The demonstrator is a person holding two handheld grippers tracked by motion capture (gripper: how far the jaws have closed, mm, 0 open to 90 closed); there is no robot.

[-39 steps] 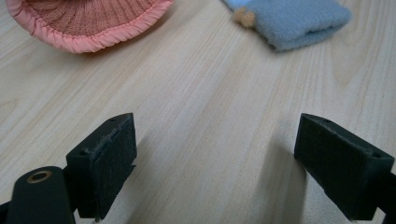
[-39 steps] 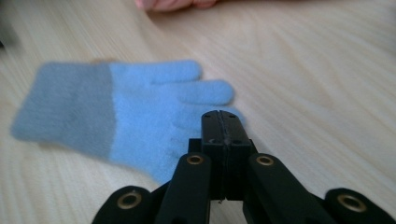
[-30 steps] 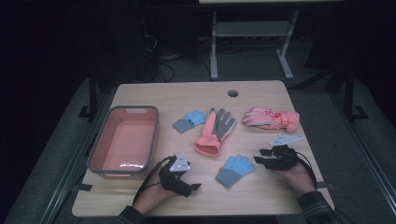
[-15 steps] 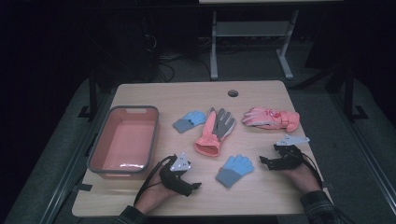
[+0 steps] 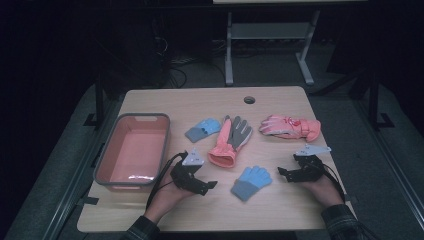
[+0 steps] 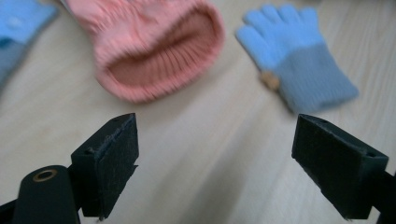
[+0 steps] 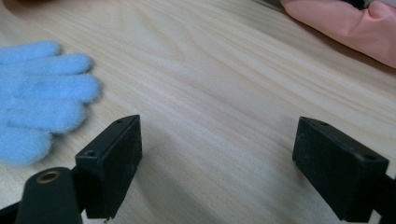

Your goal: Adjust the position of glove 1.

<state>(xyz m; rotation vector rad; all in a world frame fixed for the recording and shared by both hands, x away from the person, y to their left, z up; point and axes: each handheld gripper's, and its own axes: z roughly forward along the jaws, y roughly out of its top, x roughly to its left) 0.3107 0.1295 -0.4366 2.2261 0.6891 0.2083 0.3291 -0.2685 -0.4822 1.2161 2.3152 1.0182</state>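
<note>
Several gloves lie on the wooden table [image 5: 280, 210]. A blue glove with a grey cuff [image 5: 251, 181] [image 6: 292, 60] [image 7: 42, 98] sits near the front, between the two grippers. A second blue glove [image 5: 203, 129] lies beside an orange and grey glove [image 5: 231, 140] [image 6: 154, 44] in the middle. A pink padded glove [image 5: 290, 127] [image 7: 355, 25] rests at the right. My left gripper [image 5: 206, 186] [image 6: 217, 163] is open and empty, low over the table left of the front blue glove. My right gripper [image 5: 284, 173] [image 7: 219, 163] is open and empty to that glove's right.
A salmon-coloured bin with a grey rim [image 5: 107, 150] stands at the table's left. A round cable hole [image 5: 249, 99] sits near the far edge. A metal frame [image 5: 267, 45] stands on the dark floor behind the table.
The right gripper has drawn back toward the front edge and a little to the right. The left gripper has barely moved.
</note>
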